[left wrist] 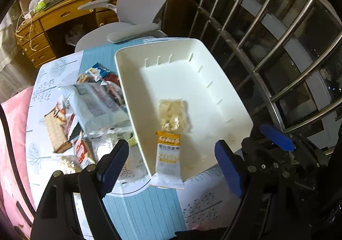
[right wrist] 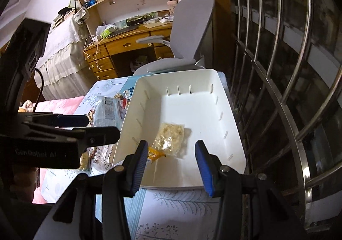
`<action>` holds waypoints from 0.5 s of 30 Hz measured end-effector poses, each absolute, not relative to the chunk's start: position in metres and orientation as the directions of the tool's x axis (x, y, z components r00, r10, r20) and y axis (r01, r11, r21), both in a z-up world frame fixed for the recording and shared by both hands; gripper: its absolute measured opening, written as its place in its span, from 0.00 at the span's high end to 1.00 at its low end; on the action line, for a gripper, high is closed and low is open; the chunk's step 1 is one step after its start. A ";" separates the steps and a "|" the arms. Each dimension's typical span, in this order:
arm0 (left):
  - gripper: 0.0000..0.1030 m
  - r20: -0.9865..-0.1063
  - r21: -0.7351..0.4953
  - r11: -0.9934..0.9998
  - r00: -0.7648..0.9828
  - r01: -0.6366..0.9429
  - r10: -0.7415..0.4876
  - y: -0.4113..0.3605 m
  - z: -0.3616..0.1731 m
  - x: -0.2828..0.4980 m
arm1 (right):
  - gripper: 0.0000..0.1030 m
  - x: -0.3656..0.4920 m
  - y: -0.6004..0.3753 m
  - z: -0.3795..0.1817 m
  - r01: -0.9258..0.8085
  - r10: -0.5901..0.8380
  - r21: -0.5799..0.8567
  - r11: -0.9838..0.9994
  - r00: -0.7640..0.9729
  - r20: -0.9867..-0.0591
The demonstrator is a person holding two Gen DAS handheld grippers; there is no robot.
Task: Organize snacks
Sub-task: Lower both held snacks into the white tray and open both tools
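one oat bar packet [left wrist: 170, 146] lies in one white bin [left wrist: 226, 82], end over the rim. left gripper [left wrist: 174, 165] and right gripper [right wrist: 171, 167] both gape empty. snack pile [left wrist: 89, 109] overlaps, count unclear.

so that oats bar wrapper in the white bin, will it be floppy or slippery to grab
Probably floppy at the ends: the oats bar wrapper drapes over the white bin's near rim. Its glossy film looks fairly slippery. It looks thin and flat, so likely light; the crumbly-looking bar inside may break if squeezed.
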State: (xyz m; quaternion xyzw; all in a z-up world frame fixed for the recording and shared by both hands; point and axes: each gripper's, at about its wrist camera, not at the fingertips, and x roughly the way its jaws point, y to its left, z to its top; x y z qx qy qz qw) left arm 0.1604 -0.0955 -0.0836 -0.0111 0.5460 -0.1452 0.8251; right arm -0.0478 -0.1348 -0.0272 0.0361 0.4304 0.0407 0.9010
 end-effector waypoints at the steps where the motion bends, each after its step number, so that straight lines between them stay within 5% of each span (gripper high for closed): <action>1: 0.20 -0.898 -0.177 0.959 0.363 0.224 -0.250 -0.093 -0.083 0.159 | 0.56 -0.047 -0.134 -0.028 -0.041 0.103 0.099 0.994 0.622 -0.776; 15: 0.16 -0.931 -0.149 0.987 0.327 0.056 -0.159 -0.015 -0.103 0.130 | 0.53 -0.050 -0.097 -0.051 -0.059 0.171 0.164 0.985 0.524 -0.834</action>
